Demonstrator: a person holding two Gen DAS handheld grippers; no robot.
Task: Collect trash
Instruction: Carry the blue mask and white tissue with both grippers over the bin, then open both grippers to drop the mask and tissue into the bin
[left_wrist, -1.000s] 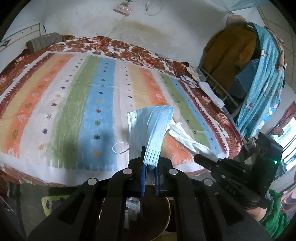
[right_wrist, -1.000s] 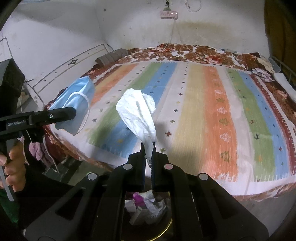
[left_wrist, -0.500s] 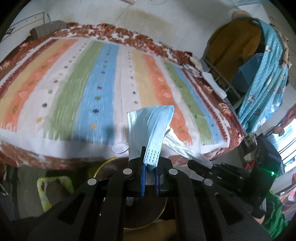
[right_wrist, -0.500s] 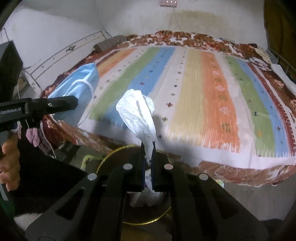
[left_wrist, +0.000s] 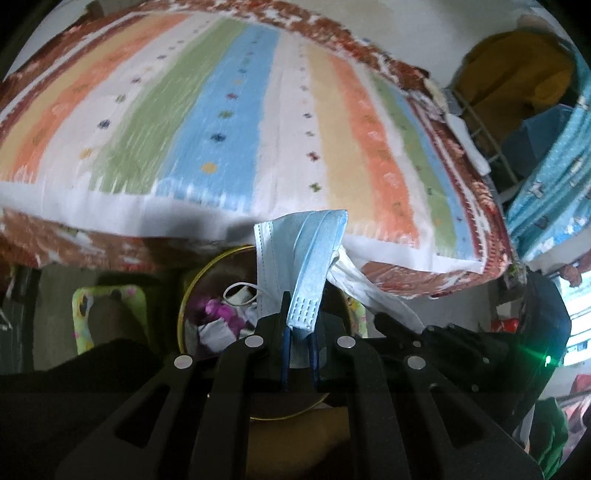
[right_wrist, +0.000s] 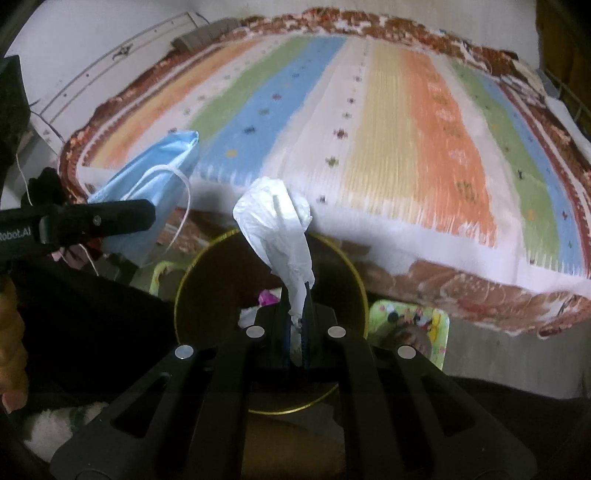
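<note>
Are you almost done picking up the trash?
Nearly. The striped bedspread shows no litter on the part in view, and the bin already holds scraps. In hand: the left tongs are shut on a blue face mask, the right tongs on a crumpled white wrapper, both above the bin. Left: let both go into it.

Open bin mouth (right_wrist: 360, 280) beside bed edge (right_wrist: 424, 240)

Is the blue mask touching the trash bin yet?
Apart. The right wrist view shows the blue mask held up left of the trash bin, clear of its rim.
</note>
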